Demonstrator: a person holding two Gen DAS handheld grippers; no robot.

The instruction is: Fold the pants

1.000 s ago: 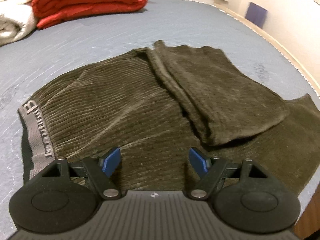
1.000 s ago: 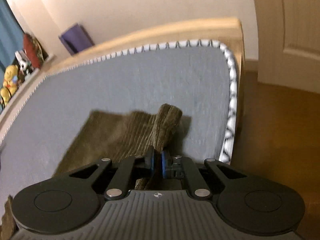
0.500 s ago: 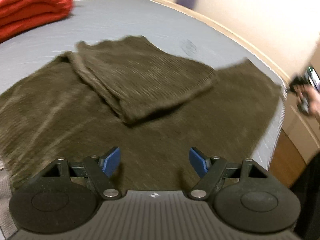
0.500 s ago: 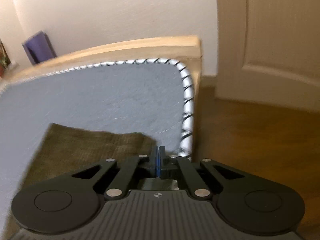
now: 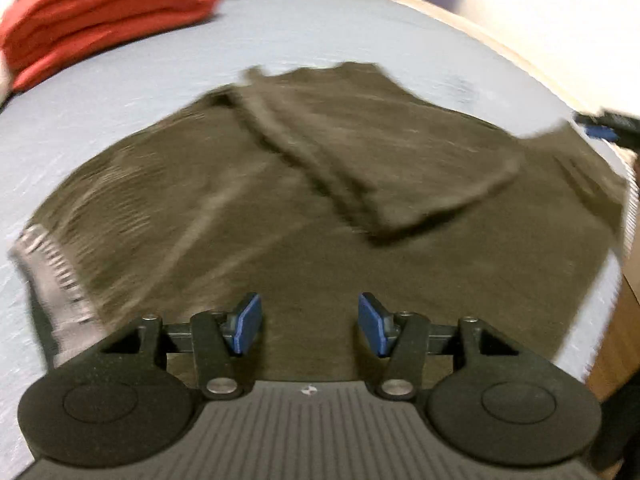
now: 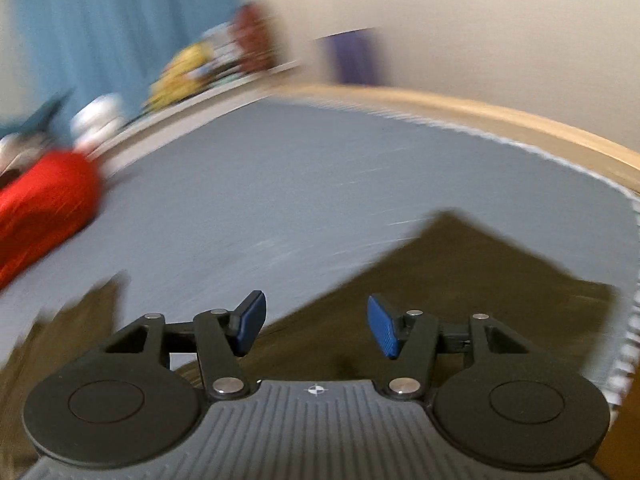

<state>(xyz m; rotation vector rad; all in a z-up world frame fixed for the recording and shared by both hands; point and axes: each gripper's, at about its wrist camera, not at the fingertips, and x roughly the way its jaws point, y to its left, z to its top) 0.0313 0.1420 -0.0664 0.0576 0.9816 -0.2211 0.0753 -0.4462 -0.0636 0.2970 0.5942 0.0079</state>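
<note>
Dark olive corduroy pants [image 5: 248, 200] lie spread on the grey bed [image 5: 320, 32]. One leg [image 5: 380, 152] is folded across the middle, and the grey waistband [image 5: 56, 280] is at the left. My left gripper [image 5: 310, 324] is open and empty, low over the near edge of the pants. My right gripper [image 6: 316, 326] is open and empty above a flat leg end [image 6: 460, 264] near the bed's right edge. It also shows at the far right of the left wrist view [image 5: 604, 126]. Both views are blurred.
A folded red blanket [image 5: 104, 12] lies at the back left of the bed and shows in the right wrist view [image 6: 36, 208]. The bed's wooden frame [image 6: 500, 112] and white stitched edge [image 6: 632, 320] run along the right. Toys [image 6: 192, 68] sit on a far shelf.
My right gripper has opened and let go of the pant leg, which now lies flat, and it has swung left. The left gripper's view has swung back to the left; it stays open.
</note>
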